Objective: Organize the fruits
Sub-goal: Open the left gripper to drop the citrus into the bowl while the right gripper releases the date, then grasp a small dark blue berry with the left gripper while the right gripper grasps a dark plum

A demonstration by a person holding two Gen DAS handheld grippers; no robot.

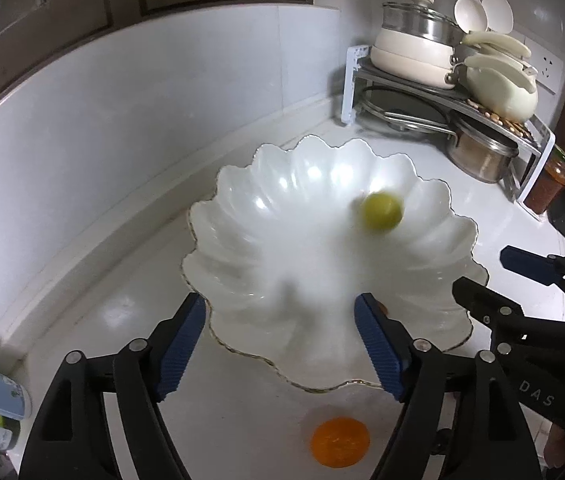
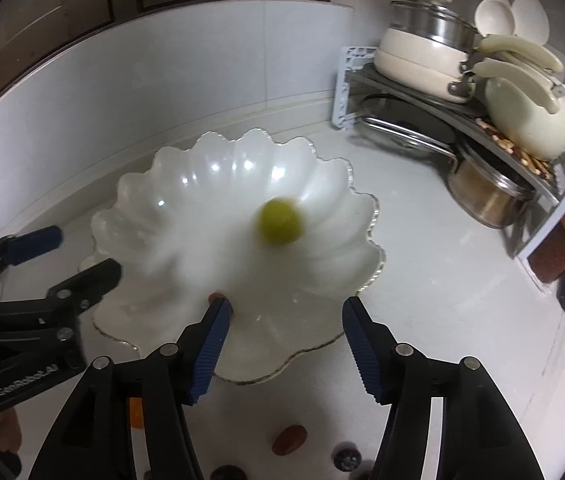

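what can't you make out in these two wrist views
- Small yellow-green round fruit in the white scalloped glass bowl: motion-blurred in both views, so its kind is unclear.
- Small reddish thing in the bowl: mostly hidden behind a claw finger in both views.
- Dark round fruits on the counter: cut by the right view's bottom edge.
- Orange round fruit: blurred, surface unreadable.

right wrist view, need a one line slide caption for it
Right gripper open above a scalloped white bowl holding a blurred green fruit; left gripper open alongside.
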